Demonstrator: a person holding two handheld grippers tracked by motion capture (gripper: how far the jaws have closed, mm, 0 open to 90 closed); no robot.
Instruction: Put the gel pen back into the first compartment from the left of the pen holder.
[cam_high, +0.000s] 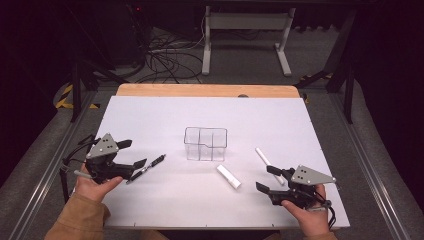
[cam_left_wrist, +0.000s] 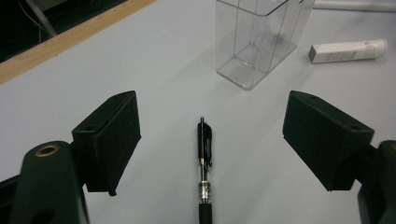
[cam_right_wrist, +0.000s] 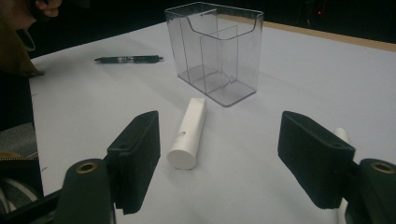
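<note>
The black pen (cam_left_wrist: 204, 177) lies flat on the white table (cam_high: 150, 120), between the wide-apart jaws of the left gripper (cam_left_wrist: 210, 140), neither pad touching it; its tip points toward the clear plastic organizer (cam_high: 205, 144), which stands upright near the table's middle. Just right of the organizer lies a white tube (cam_high: 228, 176), and farther right a thinner white stick (cam_high: 265, 161). The right gripper (cam_right_wrist: 217, 158) hangs low at the near right edge, jaws apart on nothing, the tube lying ahead between them
</note>
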